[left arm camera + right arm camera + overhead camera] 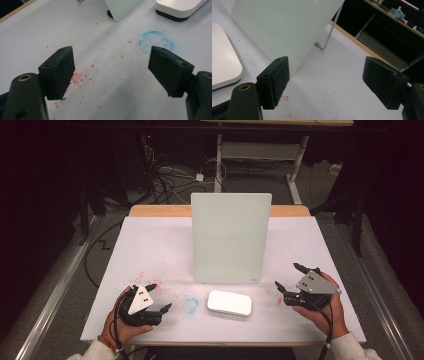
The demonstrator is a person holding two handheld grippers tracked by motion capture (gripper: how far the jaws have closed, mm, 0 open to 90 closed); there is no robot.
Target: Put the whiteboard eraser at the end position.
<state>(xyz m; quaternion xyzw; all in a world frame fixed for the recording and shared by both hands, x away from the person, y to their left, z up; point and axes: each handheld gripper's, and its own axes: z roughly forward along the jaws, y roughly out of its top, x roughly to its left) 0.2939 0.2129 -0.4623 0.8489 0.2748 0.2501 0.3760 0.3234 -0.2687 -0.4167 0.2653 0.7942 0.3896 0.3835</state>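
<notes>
The pale glass board [230, 237] stands upright near the middle of the desk [150, 245], toward its far edge, propped from behind by a thin metal leg [331, 28] that we see in the right gripper view. The desk's white top carries red specks [82, 76] near its front left corner and a faint blue ring [190, 305] just left of a flat white eraser-like block [229, 302], which lies close in front of the board, apart from both tools. We hold the left gripper [159, 297] over the front left corner of the desk, its jaws spread wide and empty above the red specks. We hold the right gripper [289, 276] near the front right edge, its jaws likewise parted and gripping nothing, aimed toward the board's lower right corner.
</notes>
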